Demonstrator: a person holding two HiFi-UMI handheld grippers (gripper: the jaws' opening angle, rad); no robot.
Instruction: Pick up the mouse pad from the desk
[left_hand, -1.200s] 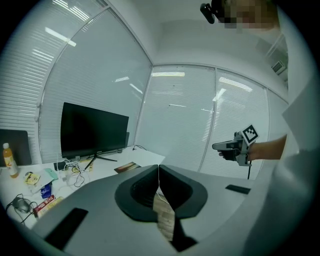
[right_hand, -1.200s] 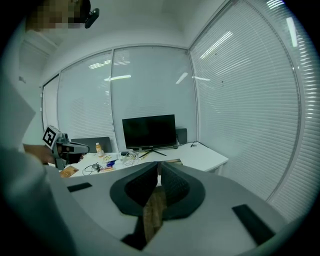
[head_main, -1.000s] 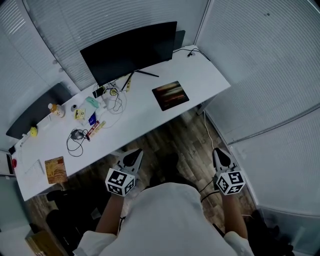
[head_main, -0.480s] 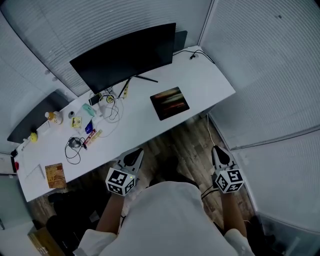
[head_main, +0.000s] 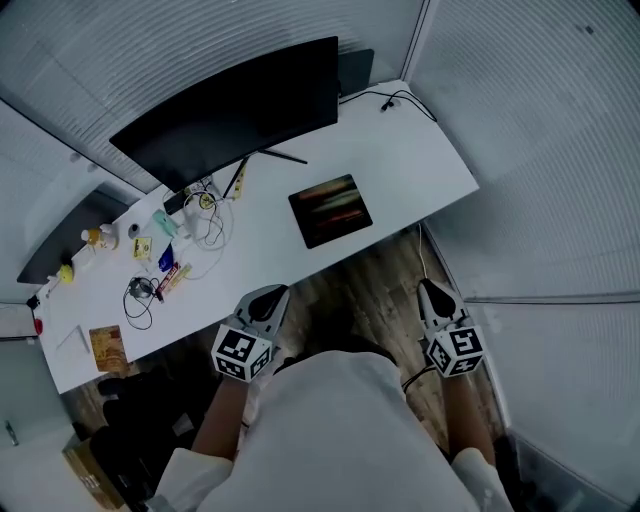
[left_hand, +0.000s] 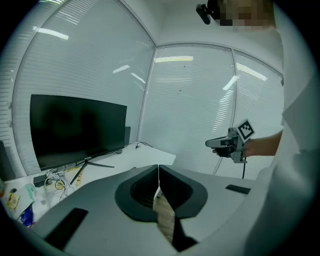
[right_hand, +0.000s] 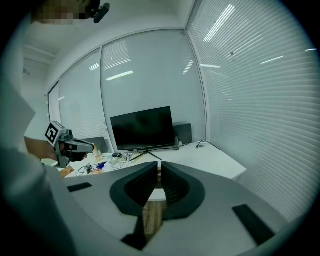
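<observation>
Left gripper (head_main: 268, 297) and right gripper (head_main: 432, 292) sat at lower centre, jaws closed and empty, short of the smooth white desk (head_main: 420, 160). A wide black monitor (head_main: 230, 105) stood at upper left. The dark rectangular mouse pad (head_main: 330, 210) lay flat at centre, unobstructed, well apart from the tangled cables (head_main: 205, 225) to its left.

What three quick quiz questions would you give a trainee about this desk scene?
1. True or false: the mouse pad lies flat on the desk, touched by neither the left hand-held gripper nor the right hand-held gripper.
2. What stands beyond the mouse pad, farther from the person? A) monitor B) kettle C) printer
3. Fill in: the left hand-held gripper's jaws are ____.
Key: 1 true; 2 A; 3 shut.
</observation>
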